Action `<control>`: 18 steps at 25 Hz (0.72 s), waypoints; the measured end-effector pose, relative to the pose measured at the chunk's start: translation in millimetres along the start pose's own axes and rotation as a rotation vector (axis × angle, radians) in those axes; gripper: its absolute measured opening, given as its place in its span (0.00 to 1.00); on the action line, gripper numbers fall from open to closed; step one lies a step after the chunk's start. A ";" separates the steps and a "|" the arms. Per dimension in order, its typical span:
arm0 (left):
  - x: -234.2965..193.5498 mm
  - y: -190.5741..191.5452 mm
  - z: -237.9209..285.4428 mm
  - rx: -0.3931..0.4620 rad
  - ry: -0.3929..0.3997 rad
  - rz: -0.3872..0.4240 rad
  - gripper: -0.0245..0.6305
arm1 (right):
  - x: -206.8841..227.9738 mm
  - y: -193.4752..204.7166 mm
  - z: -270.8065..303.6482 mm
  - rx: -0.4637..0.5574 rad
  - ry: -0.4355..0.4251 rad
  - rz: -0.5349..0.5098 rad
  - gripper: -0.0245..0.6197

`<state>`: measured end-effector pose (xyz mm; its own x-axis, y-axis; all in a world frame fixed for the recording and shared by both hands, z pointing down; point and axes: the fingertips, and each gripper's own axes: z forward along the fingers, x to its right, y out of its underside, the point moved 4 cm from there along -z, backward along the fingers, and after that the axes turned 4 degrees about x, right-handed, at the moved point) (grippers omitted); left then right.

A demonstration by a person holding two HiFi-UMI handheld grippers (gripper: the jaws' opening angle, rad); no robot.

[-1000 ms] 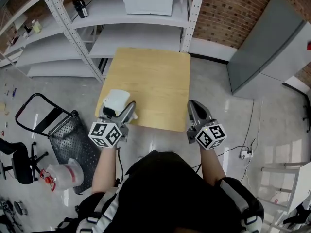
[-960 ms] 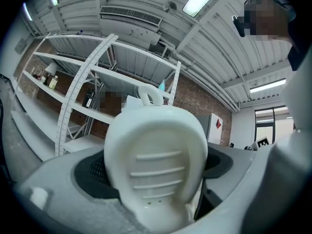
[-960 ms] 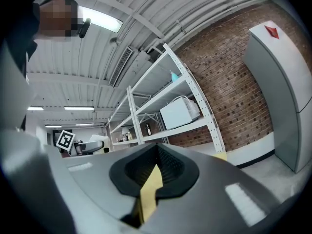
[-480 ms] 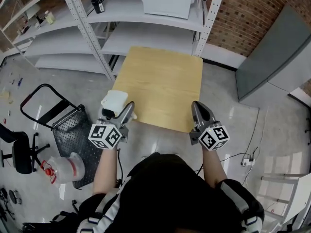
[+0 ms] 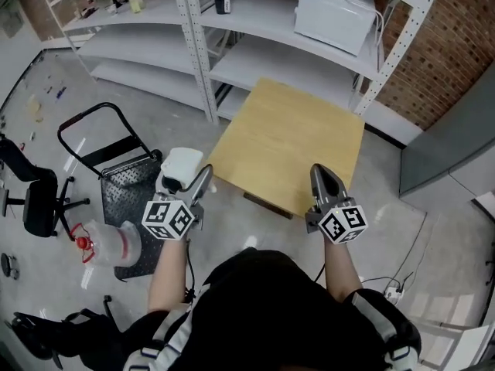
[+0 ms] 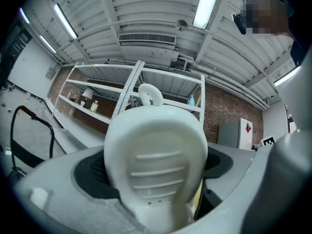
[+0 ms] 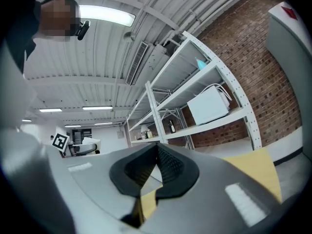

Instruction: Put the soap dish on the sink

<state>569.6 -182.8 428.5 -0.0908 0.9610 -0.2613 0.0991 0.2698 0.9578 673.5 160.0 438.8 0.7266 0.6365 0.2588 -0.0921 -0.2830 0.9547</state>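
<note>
The left tongs (image 5: 186,178) hide the near part of the soap dish (image 5: 180,161).

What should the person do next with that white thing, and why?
Probably turn and look for the sink: the left gripper is shut on the white ridged plastic soap dish, the right gripper is shut and empty, and no view shows a sink.
</note>
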 end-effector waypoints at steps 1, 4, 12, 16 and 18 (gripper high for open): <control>-8.2 -5.1 -8.4 0.011 -0.020 0.002 0.77 | -5.2 2.3 6.3 -0.006 -0.015 0.003 0.05; -29.8 -19.9 -38.3 0.038 -0.077 0.025 0.77 | -23.6 11.7 28.1 -0.026 -0.069 0.010 0.05; -81.2 -28.9 -125.8 0.061 -0.284 0.009 0.77 | -101.3 43.4 82.0 -0.074 -0.259 0.028 0.05; -86.8 -34.2 -158.3 0.097 -0.359 0.021 0.77 | -126.2 51.7 100.1 -0.104 -0.354 0.028 0.05; -86.5 -36.3 -171.5 0.112 -0.401 0.030 0.77 | -136.3 54.5 111.0 -0.118 -0.404 0.030 0.05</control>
<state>403.9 -286.2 436.8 0.3047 0.9100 -0.2810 0.2050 0.2254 0.9524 645.0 -21.8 439.2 0.9287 0.2904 0.2306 -0.1774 -0.1979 0.9640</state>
